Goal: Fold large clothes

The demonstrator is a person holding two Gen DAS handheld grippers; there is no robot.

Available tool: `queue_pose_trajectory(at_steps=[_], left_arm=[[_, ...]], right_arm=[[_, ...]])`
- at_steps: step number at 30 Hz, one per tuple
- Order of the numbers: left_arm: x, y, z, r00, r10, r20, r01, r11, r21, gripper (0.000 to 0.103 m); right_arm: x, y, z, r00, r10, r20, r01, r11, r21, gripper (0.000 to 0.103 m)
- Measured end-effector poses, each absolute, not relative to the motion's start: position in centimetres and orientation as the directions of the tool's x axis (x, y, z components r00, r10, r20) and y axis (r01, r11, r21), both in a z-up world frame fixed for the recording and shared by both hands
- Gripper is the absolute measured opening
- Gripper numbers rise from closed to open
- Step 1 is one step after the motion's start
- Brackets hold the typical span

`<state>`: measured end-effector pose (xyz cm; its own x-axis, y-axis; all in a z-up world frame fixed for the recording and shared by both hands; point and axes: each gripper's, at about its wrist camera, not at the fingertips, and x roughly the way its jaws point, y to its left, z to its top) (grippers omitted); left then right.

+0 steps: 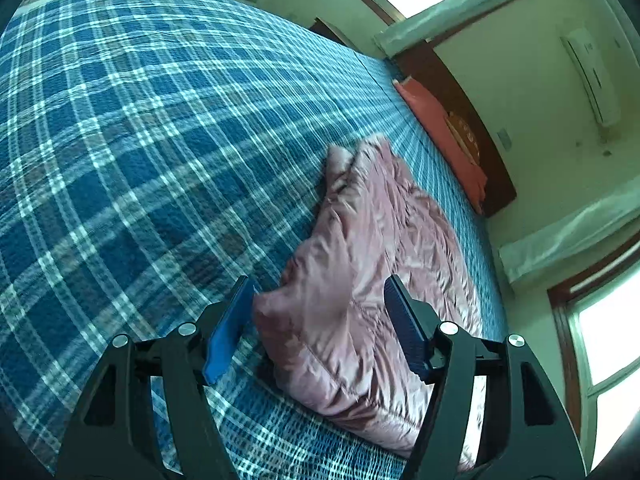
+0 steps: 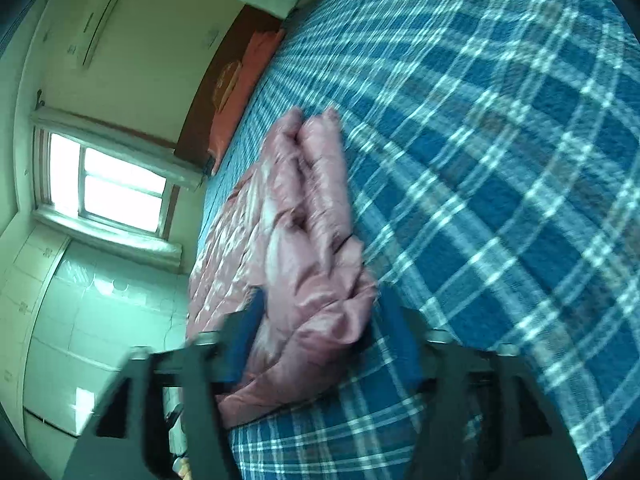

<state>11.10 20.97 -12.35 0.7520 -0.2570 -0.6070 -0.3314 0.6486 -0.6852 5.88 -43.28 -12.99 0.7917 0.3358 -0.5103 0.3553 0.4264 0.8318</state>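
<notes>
Pink quilted jacket [image 1: 360, 280], shiny and padded, lies bundled lengthwise on a blue plaid bed [image 1: 140, 140], its near end between the spread jaws of both tools. Left gripper [image 1: 322, 322] and right gripper [image 2: 320, 320] stand released, pads clear of the fabric, each about equally near. Beyond, the garment's long axis runs away toward the orange pillow [image 1: 440, 132] at the headboard; wide bare bedspread lies to one side, the bed edge close on the other.

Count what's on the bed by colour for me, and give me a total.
Pink: 1, the puffy jacket lying bunched on the blue plaid bedspread
Orange-red: 1, the pillow by the headboard
Total: 2
</notes>
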Motion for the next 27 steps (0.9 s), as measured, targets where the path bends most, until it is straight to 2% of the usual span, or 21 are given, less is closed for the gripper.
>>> queue_pose_trajectory(at_steps=[3,4,5,6,8,12,17,21,24,27], left_arm=[[11.4,21.5,-13.2,0.733,-0.262,-0.627,-0.357,0.636,-0.684,0.064],[11.5,21.7,-13.7,0.721,-0.255,-0.644,-0.374,0.639,-0.672,0.06],[11.6,21.8,-14.2,0.71,-0.263,-0.653,-0.381,0.637,-0.671,0.045],[11.7,21.9,-14.5,0.706,-0.279,-0.652,-0.375,0.633,-0.677,0.034],[11.8,21.7,-15.0,0.698,-0.295,-0.653,-0.363,0.639,-0.678,0.027],[11.8,21.4,-14.6,0.695,-0.282,-0.661,-0.355,0.665,-0.657,0.027],[11.4,22.0,-13.3,0.684,-0.245,-0.687,-0.368,0.697,-0.615,0.045],[11.1,22.9,-12.3,0.67,-0.19,-0.717,-0.373,0.749,-0.547,0.052],[11.4,23.5,-11.7,0.645,-0.14,-0.751,-0.386,0.788,-0.479,0.052],[11.5,23.3,-10.0,0.628,-0.004,-0.778,-0.404,0.853,-0.33,0.052]], right_arm=[[6.3,-43.8,-13.1,0.794,0.338,-0.505,0.344,0.436,0.832,0.063],[6.6,-43.8,-13.1,0.79,0.326,-0.519,0.348,0.458,0.818,0.056],[6.9,-43.8,-13.2,0.786,0.325,-0.526,0.35,0.468,0.812,0.049],[7.3,-43.8,-13.3,0.782,0.336,-0.525,0.345,0.468,0.813,0.037],[7.5,-43.9,-13.8,0.777,0.341,-0.529,0.348,0.468,0.813,0.032],[7.1,-43.9,-14.0,0.775,0.351,-0.526,0.337,0.474,0.814,0.032],[5.5,-45.1,-13.3,0.776,0.321,-0.543,0.357,0.486,0.798,0.034],[4.9,-46.5,-12.3,0.769,0.292,-0.569,0.375,0.515,0.771,0.034],[4.8,-47.1,-11.3,0.745,0.24,-0.623,0.407,0.576,0.709,0.034],[4.9,-47.1,-9.5,0.709,0.142,-0.691,0.455,0.657,0.601,0.034]])
